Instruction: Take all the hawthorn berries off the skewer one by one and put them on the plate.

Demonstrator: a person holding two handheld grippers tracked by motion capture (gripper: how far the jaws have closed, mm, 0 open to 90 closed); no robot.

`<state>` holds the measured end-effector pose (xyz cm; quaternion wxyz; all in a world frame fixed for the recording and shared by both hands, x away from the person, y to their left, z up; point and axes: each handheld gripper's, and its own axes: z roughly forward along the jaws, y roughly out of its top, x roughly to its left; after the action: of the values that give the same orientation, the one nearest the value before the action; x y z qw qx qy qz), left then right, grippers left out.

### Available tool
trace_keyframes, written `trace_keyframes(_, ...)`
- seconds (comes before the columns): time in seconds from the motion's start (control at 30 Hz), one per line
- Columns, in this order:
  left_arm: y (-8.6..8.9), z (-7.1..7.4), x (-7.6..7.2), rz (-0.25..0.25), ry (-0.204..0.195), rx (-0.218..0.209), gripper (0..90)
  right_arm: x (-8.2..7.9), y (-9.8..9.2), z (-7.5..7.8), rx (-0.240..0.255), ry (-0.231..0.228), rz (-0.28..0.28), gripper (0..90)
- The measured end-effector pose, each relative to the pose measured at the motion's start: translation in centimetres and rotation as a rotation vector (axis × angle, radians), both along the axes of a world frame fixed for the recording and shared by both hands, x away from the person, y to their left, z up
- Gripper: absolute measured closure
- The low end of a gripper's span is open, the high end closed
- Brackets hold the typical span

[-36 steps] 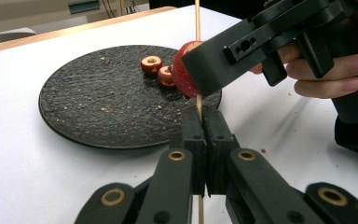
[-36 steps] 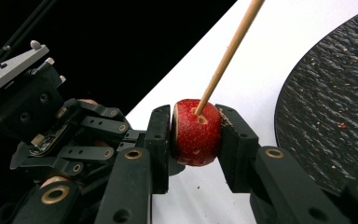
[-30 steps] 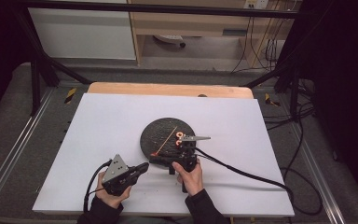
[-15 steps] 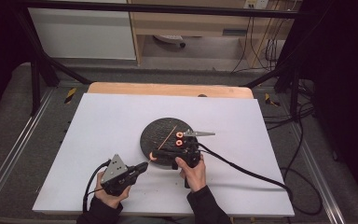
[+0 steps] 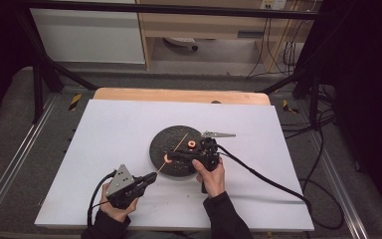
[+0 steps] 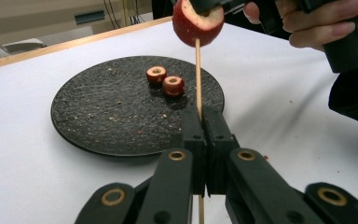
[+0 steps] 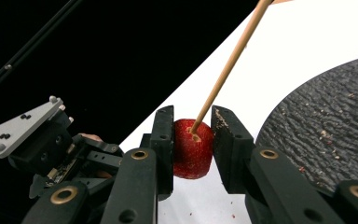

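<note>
The left tongs [image 6: 204, 140] are pressing shut on the lower end of a thin wooden skewer [image 6: 197, 74], gripping it between their closed tips so that it is standing up and away from them. In the high view these left tongs [image 5: 150, 178] are sitting low over the white tabletop [image 5: 104, 129], near its front edge, with the skewer [image 5: 176, 148] slanting from them across the plate.

The right tongs [image 7: 193, 140] are clamping a red fruit piece [image 7: 193, 148] between their two pads, and the skewer [image 7: 228, 63] is entering a hole in the top of that piece. From the left gripper view the same red fruit piece [image 6: 197, 22] is sitting threaded on the skewer, above the plate, with the person's right hand [image 6: 317, 23] gripping the tool beside it. In the high view the right tongs [image 5: 171, 156] are hovering over the near part of the plate.

Beyond them, a round dark plate [image 6: 98, 116] is lying on the tabletop, and two more small red rings [image 6: 165, 80] are resting on it side by side, touching each other.
</note>
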<state>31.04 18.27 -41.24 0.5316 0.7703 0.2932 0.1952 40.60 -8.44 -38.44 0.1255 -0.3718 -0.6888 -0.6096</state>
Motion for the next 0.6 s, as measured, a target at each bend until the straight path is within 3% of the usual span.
trace_keyframes(0.6, 0.5, 0.1, 0.0, 0.013, -0.014, -0.009, 88.6, 2.1, -2.1, 2.7, 0.016, -0.021, -0.068, 71.6)
